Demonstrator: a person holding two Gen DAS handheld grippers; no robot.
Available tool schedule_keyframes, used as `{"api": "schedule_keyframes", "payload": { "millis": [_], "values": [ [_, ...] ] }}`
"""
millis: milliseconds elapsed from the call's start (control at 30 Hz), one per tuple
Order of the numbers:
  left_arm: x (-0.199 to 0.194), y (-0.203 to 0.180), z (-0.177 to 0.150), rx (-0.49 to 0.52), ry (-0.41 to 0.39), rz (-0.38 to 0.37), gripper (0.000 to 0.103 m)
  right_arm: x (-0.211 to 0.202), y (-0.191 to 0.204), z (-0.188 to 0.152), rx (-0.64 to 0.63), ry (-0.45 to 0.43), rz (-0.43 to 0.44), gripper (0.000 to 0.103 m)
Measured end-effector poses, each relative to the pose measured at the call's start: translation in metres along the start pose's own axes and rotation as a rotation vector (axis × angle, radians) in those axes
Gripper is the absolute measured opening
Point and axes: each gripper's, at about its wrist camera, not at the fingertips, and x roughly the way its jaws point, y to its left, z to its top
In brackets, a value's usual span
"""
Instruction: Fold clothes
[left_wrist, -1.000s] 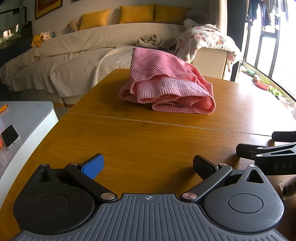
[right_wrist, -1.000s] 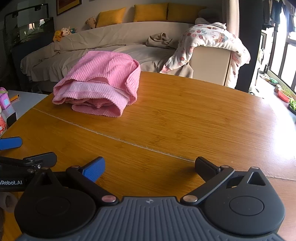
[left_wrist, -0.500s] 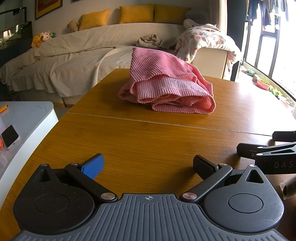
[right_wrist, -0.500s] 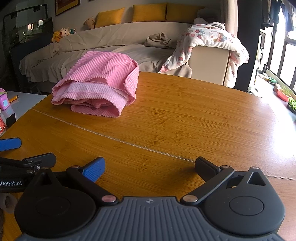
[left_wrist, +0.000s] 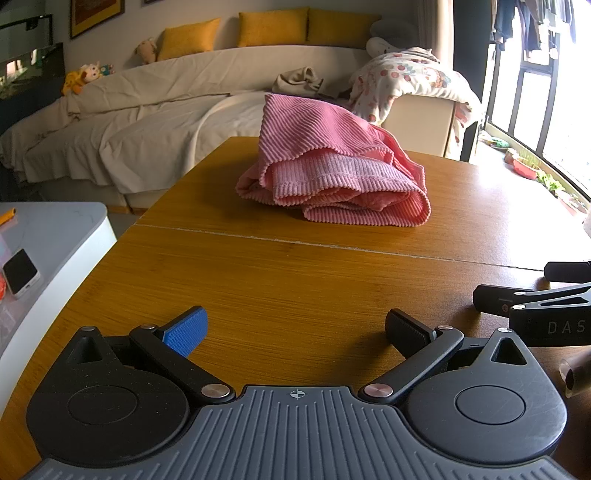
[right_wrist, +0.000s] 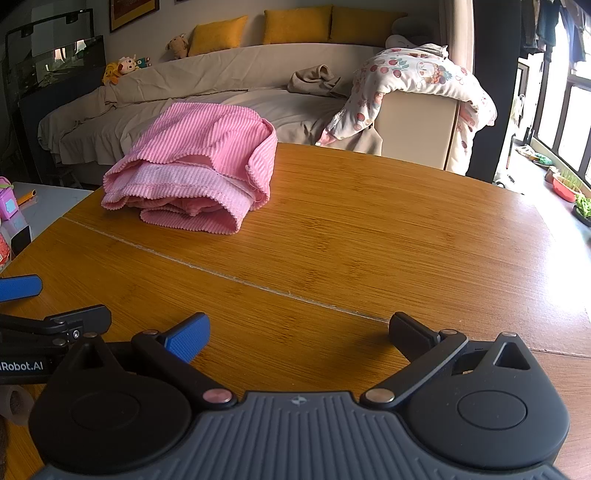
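Note:
A pink ribbed garment (left_wrist: 332, 173) lies folded in a bundle on the far part of the wooden table (left_wrist: 295, 280); it also shows in the right wrist view (right_wrist: 195, 181) at the far left of the table (right_wrist: 369, 240). My left gripper (left_wrist: 295, 328) is open and empty, low over the near table edge, well short of the garment. My right gripper (right_wrist: 299, 332) is open and empty too, beside the left one. The right gripper's fingers (left_wrist: 517, 295) show at the right edge of the left wrist view, and the left gripper's fingers (right_wrist: 55, 321) show at the left edge of the right wrist view.
A white side table (left_wrist: 48, 240) with a phone (left_wrist: 20, 271) stands left of the table. A sheet-covered sofa (left_wrist: 166, 110) with yellow cushions and a patterned blanket (right_wrist: 417, 88) is behind the table. A window with plants (left_wrist: 528, 166) is at the right.
Both views have shifted only slightly; the right wrist view has drifted a little. The garment has not moved and both grippers stay open.

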Motion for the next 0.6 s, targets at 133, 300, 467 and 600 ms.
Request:
{"api": "schedule_keyframes", "payload": {
  "millis": [133, 300, 467, 600],
  "values": [
    [-0.0001, 0.0001, -0.0002, -0.002, -0.001, -0.002, 0.103, -0.0001, -0.0002, -0.0001, 0.001, 0.000, -0.001, 0.103],
    [0.0000, 0.0004, -0.0004, -0.003, -0.002, -0.003, 0.103, -0.0001, -0.0003, -0.0002, 0.001, 0.000, -0.001, 0.103],
    [-0.0002, 0.0001, -0.0008, -0.004, -0.003, -0.003, 0.103, -0.0001, -0.0003, -0.0002, 0.002, 0.000, -0.003, 0.103],
    [-0.0007, 0.0000, -0.0013, -0.002, -0.002, -0.001, 0.103, -0.0001, -0.0002, -0.0002, 0.002, 0.000, -0.004, 0.103]
  ]
}}
